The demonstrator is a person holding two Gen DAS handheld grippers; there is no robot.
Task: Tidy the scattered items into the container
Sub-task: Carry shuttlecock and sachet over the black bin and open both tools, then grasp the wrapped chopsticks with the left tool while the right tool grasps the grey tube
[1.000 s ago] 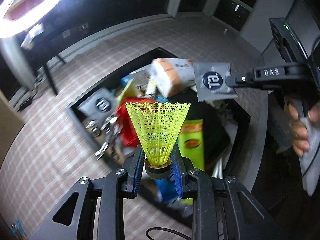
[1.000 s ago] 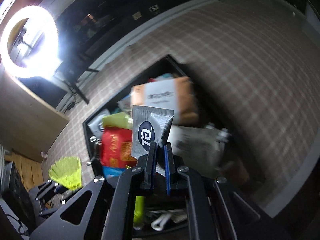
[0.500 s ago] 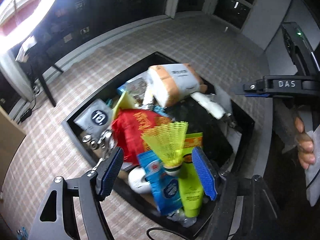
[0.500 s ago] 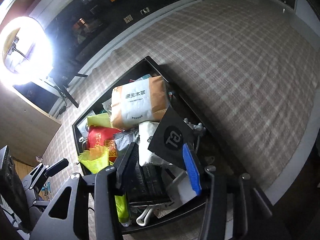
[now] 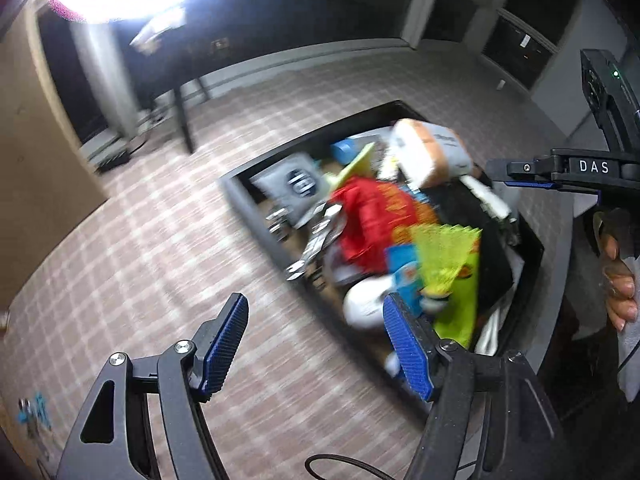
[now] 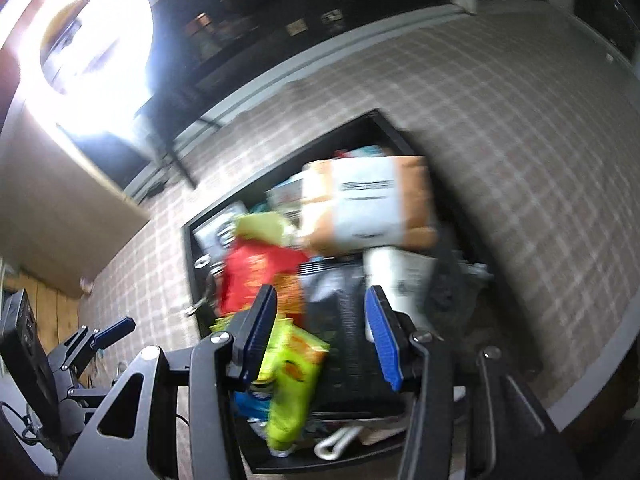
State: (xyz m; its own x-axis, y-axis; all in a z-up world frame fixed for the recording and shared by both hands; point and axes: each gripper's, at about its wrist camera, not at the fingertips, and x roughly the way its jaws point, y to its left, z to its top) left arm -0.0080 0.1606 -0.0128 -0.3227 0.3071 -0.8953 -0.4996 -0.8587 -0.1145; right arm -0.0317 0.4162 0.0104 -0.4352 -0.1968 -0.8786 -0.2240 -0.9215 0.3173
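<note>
Left wrist view shows the left gripper [image 5: 316, 344] spread wide and empty above the checked tablecloth [image 5: 160, 240], beside the black rectangular container [image 5: 248, 208] where the yellow mesh shuttlecock [image 5: 440, 256] lies on a heap of packets. From the right wrist, the right gripper [image 6: 320, 332] hangs partly open, empty, over that heap.
</note>
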